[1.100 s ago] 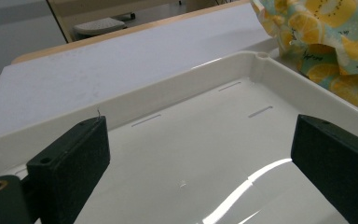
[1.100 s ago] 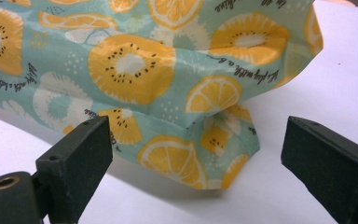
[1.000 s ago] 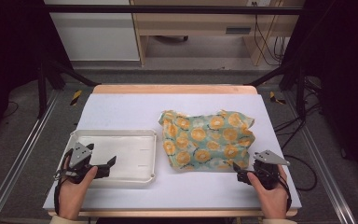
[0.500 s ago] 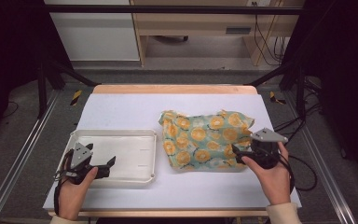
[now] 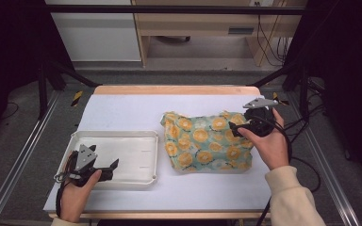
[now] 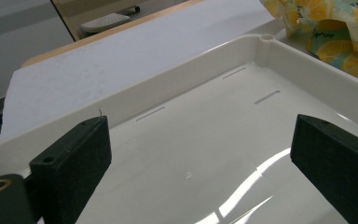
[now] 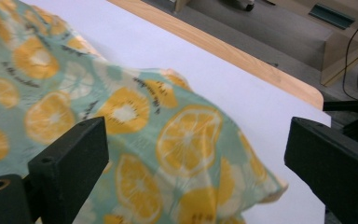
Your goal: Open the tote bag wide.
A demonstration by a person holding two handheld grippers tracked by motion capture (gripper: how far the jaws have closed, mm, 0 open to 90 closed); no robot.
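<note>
A crumpled teal cloth (image 5: 205,141) printed with orange slices lies right of the table's middle. My right gripper (image 5: 238,128) hovers over its far right corner, jaws open and pointing left. In the right gripper view the cloth (image 7: 121,121) spreads under the open right gripper (image 7: 196,158), with nothing between the jaws. An empty white tray (image 5: 118,137) sits at the front left. My left gripper (image 5: 111,169) rests open at the tray's near edge. Its own view has the left gripper (image 6: 200,154) above the glossy tray (image 6: 177,88), with the cloth (image 6: 335,28) at the top right.
A white mat (image 5: 122,113) covers the table, with a wooden edge (image 5: 169,89) at the far side. Black frame posts (image 5: 42,80) stand at both sides. Cables (image 5: 306,165) trail off the right edge.
My right gripper has moved from the front right of the table forward to the cloth's far right corner. The left gripper and the cloth have stayed in place.
</note>
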